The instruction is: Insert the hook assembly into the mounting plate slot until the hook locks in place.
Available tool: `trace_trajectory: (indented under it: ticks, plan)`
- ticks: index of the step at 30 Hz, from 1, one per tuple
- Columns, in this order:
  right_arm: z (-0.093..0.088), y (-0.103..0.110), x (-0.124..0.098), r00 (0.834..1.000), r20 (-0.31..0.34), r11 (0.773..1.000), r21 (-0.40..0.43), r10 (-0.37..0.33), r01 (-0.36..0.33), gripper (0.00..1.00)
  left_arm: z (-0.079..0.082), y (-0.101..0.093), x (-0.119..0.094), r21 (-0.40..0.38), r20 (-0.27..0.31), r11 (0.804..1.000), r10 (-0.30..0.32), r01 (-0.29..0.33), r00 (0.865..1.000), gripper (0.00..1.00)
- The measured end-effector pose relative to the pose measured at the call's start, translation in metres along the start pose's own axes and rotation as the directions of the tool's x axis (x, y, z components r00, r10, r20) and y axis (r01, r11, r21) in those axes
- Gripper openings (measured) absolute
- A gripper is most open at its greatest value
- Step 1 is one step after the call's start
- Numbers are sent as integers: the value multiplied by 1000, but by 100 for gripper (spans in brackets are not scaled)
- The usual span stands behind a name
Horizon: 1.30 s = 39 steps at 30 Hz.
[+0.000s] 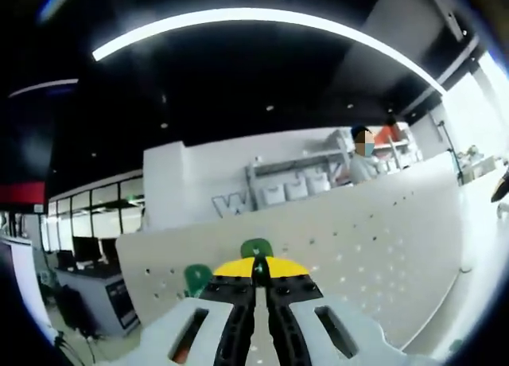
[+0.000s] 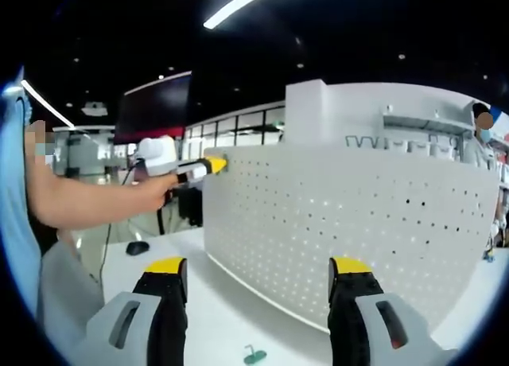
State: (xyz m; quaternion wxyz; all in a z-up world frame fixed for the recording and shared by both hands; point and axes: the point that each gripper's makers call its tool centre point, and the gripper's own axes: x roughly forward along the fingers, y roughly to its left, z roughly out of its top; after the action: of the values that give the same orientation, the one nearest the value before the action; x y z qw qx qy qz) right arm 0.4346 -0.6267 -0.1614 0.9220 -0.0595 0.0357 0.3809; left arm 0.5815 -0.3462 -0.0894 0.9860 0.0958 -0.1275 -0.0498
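— Hook assembly [image 1: 256, 247]: where is it?

— In the left gripper view, a green piece pokes out just past the yellow tips of the left tool [image 1: 255, 269]. The jaws are pressed together and pinch it. It sits right in front of the mounting plate [image 1: 366, 247], a white upright board full of small holes.

— Anything else green there?

— A second green piece [image 1: 197, 279] shows to the left of the jaws, against the plate's lower part. Whether it is fixed to the plate, I cannot tell.

— And the right tool [image 2: 258, 269]?

— Spread wide, holding nothing. Its two yellow-tipped jaws stand well apart, facing the mounting plate [image 2: 342, 231], which stands on the white counter [image 2: 215, 310].

— Can you see the left tool from there?

— Yes. In the right gripper view a hand [image 2: 153, 192] holds the left tool [image 2: 208, 166] up at the plate's upper left corner, yellow tip touching or just beside the edge.

— Anything lying on the counter?

— A small green hook [image 2: 254, 354] near the bottom, between the right jaws, and a dark rounded object [image 2: 137, 247] farther left. A person [image 1: 363, 155] stands behind the plate, far off.
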Motion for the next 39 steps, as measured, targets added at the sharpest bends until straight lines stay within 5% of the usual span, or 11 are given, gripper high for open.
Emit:
trace_trajectory:
  ticks: [39]
  plan:
    - [-7, 1, -1, 1000, -22, 1000, 3, 7, -7, 69, -9, -2, 3, 54, -18, 999, -2, 3, 1000, 3]
